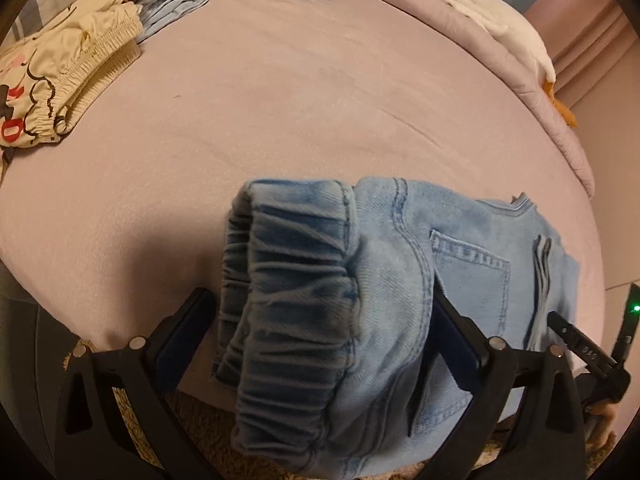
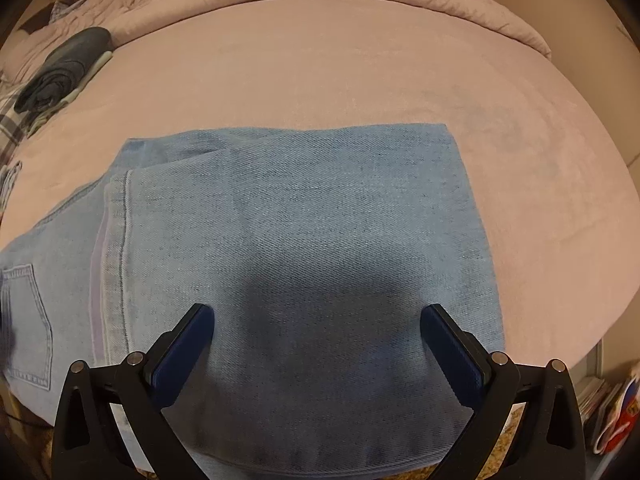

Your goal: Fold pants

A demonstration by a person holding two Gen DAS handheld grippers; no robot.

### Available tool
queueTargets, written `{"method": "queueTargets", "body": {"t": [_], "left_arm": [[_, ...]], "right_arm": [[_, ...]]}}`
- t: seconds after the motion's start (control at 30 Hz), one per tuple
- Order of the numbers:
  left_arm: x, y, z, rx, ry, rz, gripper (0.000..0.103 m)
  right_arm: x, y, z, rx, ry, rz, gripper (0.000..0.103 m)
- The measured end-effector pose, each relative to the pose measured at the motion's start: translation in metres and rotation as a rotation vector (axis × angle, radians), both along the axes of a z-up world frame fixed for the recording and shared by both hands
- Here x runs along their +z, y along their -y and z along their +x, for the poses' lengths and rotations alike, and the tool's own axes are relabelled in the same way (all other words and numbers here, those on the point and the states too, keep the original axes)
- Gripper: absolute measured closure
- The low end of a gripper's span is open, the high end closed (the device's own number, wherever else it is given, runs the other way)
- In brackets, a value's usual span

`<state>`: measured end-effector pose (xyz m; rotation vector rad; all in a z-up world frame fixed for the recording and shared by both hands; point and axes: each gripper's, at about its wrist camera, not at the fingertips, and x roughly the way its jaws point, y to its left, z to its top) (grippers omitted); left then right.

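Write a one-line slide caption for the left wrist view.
Open left gripper straddling the elastic waistband of light blue denim pants on a pink bed sheet.

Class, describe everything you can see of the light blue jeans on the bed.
The jeans are light blue denim, folded and lying flat on the pinkish bed cover at its near edge. The elastic gathered waistband sits between the open jaws of the left gripper; a stitched back pocket faces up. The right gripper, also open, stands over the smooth folded leg panel.
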<state>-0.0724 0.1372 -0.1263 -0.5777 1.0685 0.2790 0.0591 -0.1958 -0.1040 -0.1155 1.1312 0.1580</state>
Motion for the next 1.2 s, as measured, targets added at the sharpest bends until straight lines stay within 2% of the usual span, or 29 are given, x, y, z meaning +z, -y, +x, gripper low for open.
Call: {"method": "queueTargets", "body": {"t": [0.07,0.2,0.33,0.4,0.6,0.8,1.0,1.13,1.2], "left_arm": [[-0.001,0.000,-0.001,0.010,-0.006,0.001,0.007],[0.005,0.006,-0.001,-0.013,-0.007,0.018,0.034],[0.013,0.013,-0.003,-0.002,-0.010,0.027,0.047],[0.027,0.015,-0.004,-0.004,-0.005,0.010,0.058],[0.079,0.042,0.000,-0.111,0.101,0.002,0.064],[0.112,0.088,0.015,-0.287,0.189,-0.028,0.065],[0.110,0.139,0.046,-0.438,0.191,-0.045,0.065],[0.090,0.172,0.072,-0.531,0.158,-0.075,0.064],[0.078,0.190,0.082,-0.568,0.131,-0.067,0.061]], "right_arm": [[0.002,-0.005,0.001,-0.003,0.001,-0.001,0.000],[0.000,-0.009,0.002,-0.004,0.007,0.001,0.000],[0.000,-0.009,-0.001,-0.007,0.016,0.004,0.000],[0.001,-0.009,-0.003,-0.008,0.013,0.010,0.000],[0.007,0.002,-0.005,-0.021,-0.006,0.060,0.000],[0.023,0.024,-0.012,-0.059,0.016,0.154,0.000],[0.041,0.051,-0.027,-0.102,0.083,0.203,0.000],[0.038,0.068,-0.034,-0.159,0.089,0.213,0.000],[0.035,0.075,-0.036,-0.186,0.080,0.223,0.000]]}}
